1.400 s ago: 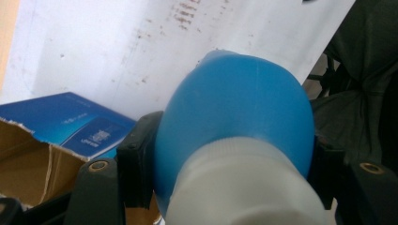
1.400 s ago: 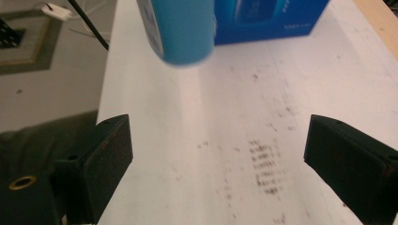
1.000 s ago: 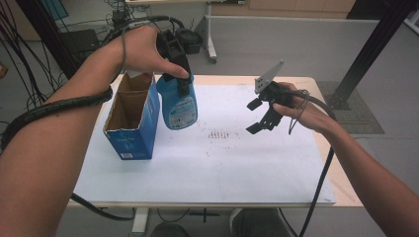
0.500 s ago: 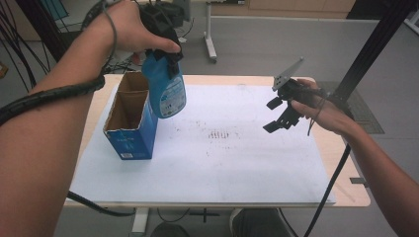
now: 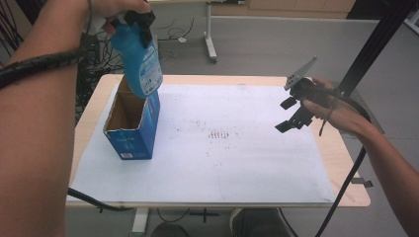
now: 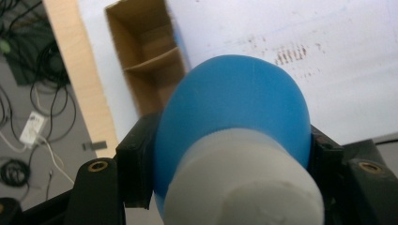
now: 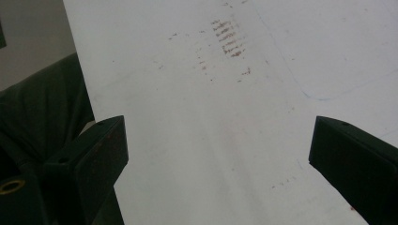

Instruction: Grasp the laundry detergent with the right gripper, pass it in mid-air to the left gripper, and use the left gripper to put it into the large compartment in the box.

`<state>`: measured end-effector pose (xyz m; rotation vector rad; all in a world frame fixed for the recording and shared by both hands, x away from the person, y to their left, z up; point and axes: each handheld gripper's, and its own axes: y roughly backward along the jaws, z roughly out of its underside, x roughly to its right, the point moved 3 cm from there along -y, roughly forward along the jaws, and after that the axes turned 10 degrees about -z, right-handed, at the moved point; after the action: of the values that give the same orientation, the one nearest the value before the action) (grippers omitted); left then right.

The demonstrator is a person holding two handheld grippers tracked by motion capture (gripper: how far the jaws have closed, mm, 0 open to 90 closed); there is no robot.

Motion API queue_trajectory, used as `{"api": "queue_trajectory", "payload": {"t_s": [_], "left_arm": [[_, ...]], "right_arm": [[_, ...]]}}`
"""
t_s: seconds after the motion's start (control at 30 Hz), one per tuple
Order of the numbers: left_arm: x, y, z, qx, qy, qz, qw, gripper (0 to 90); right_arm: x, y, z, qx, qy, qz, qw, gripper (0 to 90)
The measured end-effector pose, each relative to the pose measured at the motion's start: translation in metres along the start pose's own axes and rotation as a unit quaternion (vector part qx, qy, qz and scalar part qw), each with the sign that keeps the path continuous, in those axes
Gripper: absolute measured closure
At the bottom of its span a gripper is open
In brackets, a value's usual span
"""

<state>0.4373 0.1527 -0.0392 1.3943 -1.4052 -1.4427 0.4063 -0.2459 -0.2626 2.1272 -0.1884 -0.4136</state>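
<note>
Left tongs [image 5: 136, 22]: I had them clamped on the blue bottle [image 5: 141, 57], jaws pressing both sides of its upper body near the white cap [image 6: 244, 187]; seen clearly in the left gripper view.
Bottle position: lifted off the counter [image 5: 346, 197], tilted, hanging over the far end of the open box [image 5: 131, 123]; its base sat just above the box's open top, whether touching the rim I could not tell.
Box: blue cardboard carton, brown inside, standing on the white mat [image 5: 237, 163] at the counter's left side, top flaps open; an inner divider [image 6: 152, 61] showed in the left gripper view.
Right tongs [image 5: 291, 113]: I held them wide apart, nothing between the jaws; they hovered over the mat's right edge, well apart from box and bottle.
Right gripper view: bare white mat below the jaws, with a patch of brownish marks [image 7: 229, 40].
Mat: those marks [image 5: 220, 134] sat near its middle in the high view.
Cables: black cable [image 5: 346, 197] trailed from the right tongs off the counter's near edge.
</note>
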Motion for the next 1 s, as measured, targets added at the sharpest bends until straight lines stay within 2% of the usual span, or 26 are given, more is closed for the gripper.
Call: {"api": "queue_trajectory", "payload": {"t_s": [0.13,0.27,0.4,0.57,0.9,1.0], "left_arm": [[-0.014,0.002,-0.001,-0.005,0.033,0.002,0.9994,35.7],[-0.027,0.003,0.001,-0.007,0.064,0.011,0.9979,35.7],[-0.038,0.001,0.001,-0.009,0.090,-0.001,0.9959,35.7],[-0.045,-0.008,0.002,-0.018,0.107,-0.018,0.9939,35.7],[-0.054,-0.015,0.003,-0.019,0.133,-0.016,0.9907,35.7],[-0.056,-0.018,0.002,-0.020,0.129,-0.021,0.9912,35.7]], "right_arm": [[0.001,0.003,0.004,0.001,-0.005,0.009,0.9999,4.9],[0.002,0.005,0.008,0.000,-0.006,0.014,0.9999,4.9],[0.005,0.006,0.012,-0.001,-0.013,0.016,0.9998,5.0],[0.006,0.003,0.014,0.009,-0.016,0.019,0.9997,5.0],[0.006,0.002,0.015,0.006,-0.015,0.021,0.9996,5.1],[0.006,0.004,0.016,0.007,-0.017,0.023,0.9996,5.1]]}}
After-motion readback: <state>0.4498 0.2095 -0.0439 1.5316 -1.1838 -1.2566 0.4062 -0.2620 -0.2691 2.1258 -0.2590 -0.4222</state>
